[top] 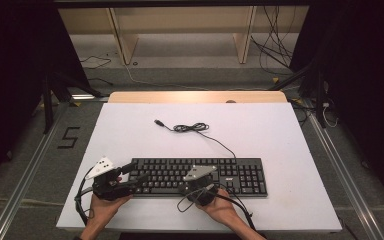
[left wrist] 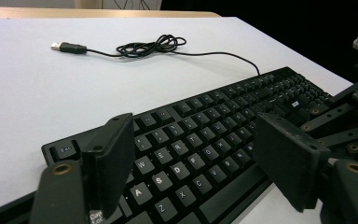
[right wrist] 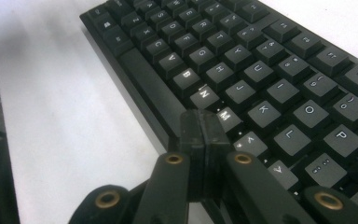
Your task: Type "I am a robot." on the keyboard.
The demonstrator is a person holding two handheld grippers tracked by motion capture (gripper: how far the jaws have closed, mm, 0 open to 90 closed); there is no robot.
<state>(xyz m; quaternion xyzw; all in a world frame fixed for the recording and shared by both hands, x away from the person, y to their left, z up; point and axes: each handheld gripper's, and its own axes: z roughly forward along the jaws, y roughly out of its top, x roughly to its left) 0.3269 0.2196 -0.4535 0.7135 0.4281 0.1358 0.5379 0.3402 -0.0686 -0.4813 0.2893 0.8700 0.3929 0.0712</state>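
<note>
We see a black keyboard (top: 200,176) lying flat on the white table (top: 130,135), near its front edge and a little left of the middle, its long side running parallel to that edge. Its thin black cable (top: 215,137) leaves the back of the keyboard, runs away across the table, gathers into a loose tangle and ends in a USB plug (top: 158,122) lying free on the white surface, well apart from the keys.

We hold the left tool (top: 132,181) at the left end of the keyboard. In the left gripper view its two black jaws stand wide apart over the letter keys, with the A, S, D and C keys showing in the gap between them, and nothing pressed between the pads. Whether the jaw tips touch the keys we cannot tell.

We hold the right tool (top: 198,186) at the front edge of the keyboard, near its middle. In the right gripper view its jaws are pressed flat together, pad against pad, with nothing between them. The closed tip sits just at the front row, beside the right end of the space bar (right wrist: 147,81) and below the N (right wrist: 204,93) and M (right wrist: 225,115) keys.

Both hands come in from the near edge of the table.
</note>
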